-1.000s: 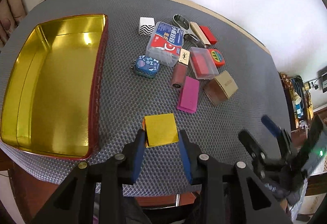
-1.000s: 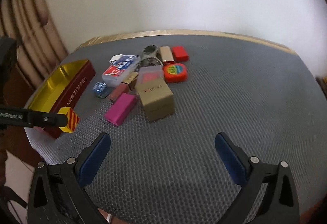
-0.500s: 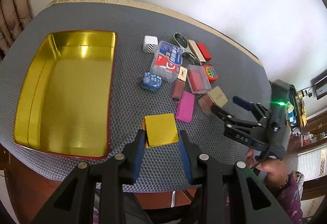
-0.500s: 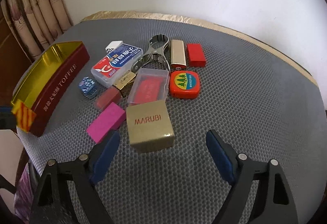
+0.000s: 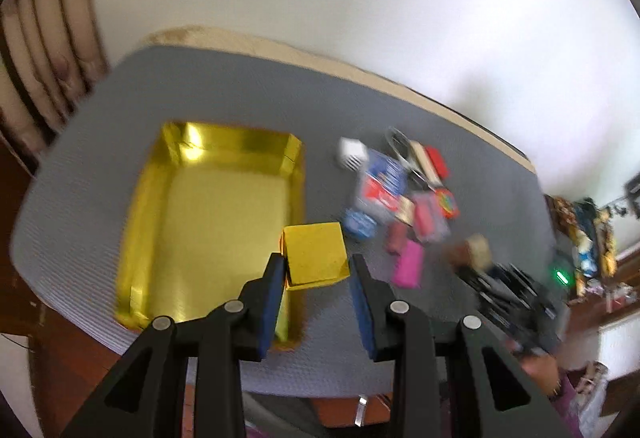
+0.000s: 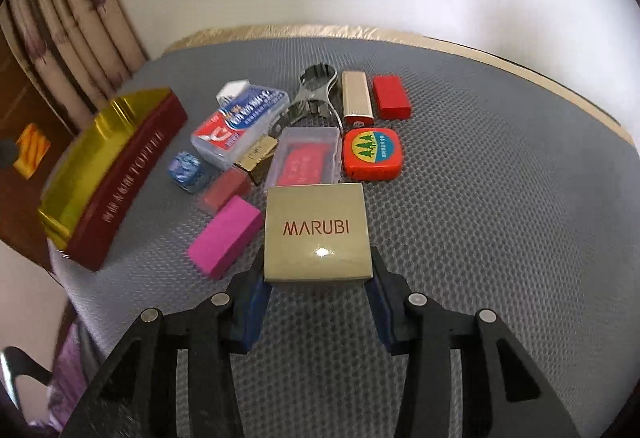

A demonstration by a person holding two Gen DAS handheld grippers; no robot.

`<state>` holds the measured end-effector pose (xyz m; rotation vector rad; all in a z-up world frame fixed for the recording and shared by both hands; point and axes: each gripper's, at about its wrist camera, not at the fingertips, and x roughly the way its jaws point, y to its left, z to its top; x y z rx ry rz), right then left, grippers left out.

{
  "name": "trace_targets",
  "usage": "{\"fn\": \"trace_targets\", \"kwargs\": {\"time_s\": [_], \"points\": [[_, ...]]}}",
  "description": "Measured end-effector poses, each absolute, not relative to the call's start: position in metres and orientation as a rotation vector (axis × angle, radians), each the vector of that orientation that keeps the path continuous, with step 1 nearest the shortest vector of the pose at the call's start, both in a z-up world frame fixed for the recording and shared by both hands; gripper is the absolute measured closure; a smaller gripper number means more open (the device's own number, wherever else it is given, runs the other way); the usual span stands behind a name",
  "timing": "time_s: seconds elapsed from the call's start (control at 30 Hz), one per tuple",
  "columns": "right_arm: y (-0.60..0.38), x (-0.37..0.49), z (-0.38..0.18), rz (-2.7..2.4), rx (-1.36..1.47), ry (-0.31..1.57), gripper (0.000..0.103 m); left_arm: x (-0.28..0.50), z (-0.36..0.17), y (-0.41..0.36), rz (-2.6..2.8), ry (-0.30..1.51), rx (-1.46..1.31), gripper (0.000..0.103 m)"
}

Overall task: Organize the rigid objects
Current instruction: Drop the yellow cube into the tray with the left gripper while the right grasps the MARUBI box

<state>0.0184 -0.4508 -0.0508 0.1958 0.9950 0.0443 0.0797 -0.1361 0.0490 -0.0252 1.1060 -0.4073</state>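
The left tool (image 5: 316, 270) holds a yellow box (image 5: 316, 256) between its blue pads, lifted off the tabletop (image 5: 224, 94) and hanging over the near right rim of the gold toffee tin (image 5: 208, 222), which sits open and holds nothing yet. The right tool (image 6: 318, 286) has just been closing and its jaws now stand against the two sides of the gold MARUBI box (image 6: 316, 232), which sits on the mat at the near edge of the pile, just beside a pink block (image 6: 224, 234).

The risks, as I judge them: the yellow box is pinched only at its near end, so most of it overhangs forward; a quick swing toward the tin could pivot it out of the pads, or it could clip the tin's wall and drop outside. The MARUBI box is glossy and gripped low on its near end (its far edge reaches toward the clear case (image 6: 306, 160) and the orange tape measure (image 6: 372, 154)), so a lift might tilt it or nudge those neighbours.

The tabletop is covered by a grey honeycomb-textured mat that should resist sliding. A plain pale wall stands behind, with pleated curtains (image 6: 68, 22) to the left.
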Motion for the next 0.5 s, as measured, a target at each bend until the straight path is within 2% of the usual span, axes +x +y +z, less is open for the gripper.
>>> {"fn": "trace_targets", "kwargs": {"time_s": [0.13,0.33,0.5], "points": [[-0.456,0.000,-0.035,0.047,0.269,0.943,0.061,0.119,0.050,-0.120,-0.323,1.077,0.028,0.073],[-0.455,-0.006,-0.018,0.062,0.311,0.900,0.061,0.181,0.017,-0.109,-0.268,1.095,0.087,0.076],[-0.448,0.000,-0.014,0.084,0.333,0.901,0.061,0.196,0.002,-0.103,-0.275,1.085,0.073,0.076]]}}
